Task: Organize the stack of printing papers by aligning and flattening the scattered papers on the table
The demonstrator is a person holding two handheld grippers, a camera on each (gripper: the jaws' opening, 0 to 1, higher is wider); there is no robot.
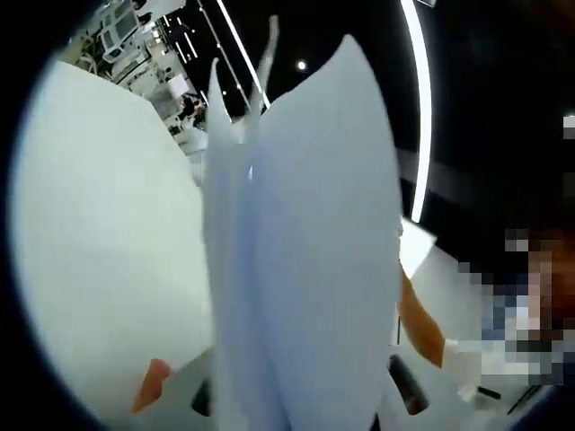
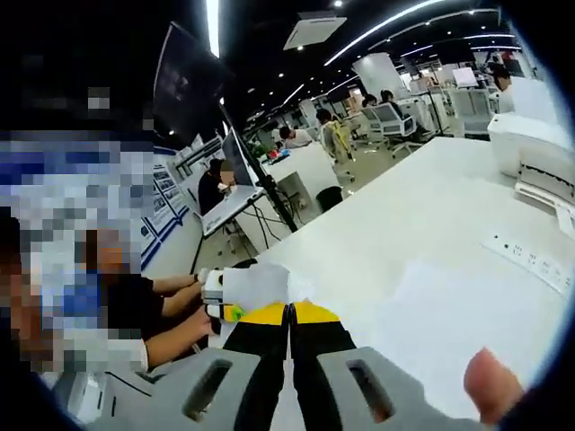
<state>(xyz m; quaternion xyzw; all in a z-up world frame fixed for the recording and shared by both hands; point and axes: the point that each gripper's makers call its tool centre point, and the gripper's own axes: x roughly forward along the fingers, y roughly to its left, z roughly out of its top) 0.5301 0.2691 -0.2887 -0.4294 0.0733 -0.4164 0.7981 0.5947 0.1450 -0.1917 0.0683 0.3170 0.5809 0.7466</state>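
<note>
A stack of white printing papers [image 1: 305,251] stands upright right in front of the left gripper view, its sheets fanned apart at the top. My left gripper [image 1: 304,411] holds it from below. The sheets hide the jaws except for dark parts at either side. Another large white sheet [image 1: 99,233] curves across the left of that view. In the right gripper view my right gripper [image 2: 289,314] is shut, yellow tips pressed together with nothing seen between them, above a white table [image 2: 422,206]. A loose sheet [image 2: 440,305] lies flat on the table just right of the jaws.
A person's gloved hand [image 2: 252,287] rests at the table edge beyond my right jaws. A white printer [image 2: 539,153] and a power strip [image 2: 530,256] sit at the table's right side. A thumb [image 2: 490,386] shows at lower right. Desks and seated people fill the room behind.
</note>
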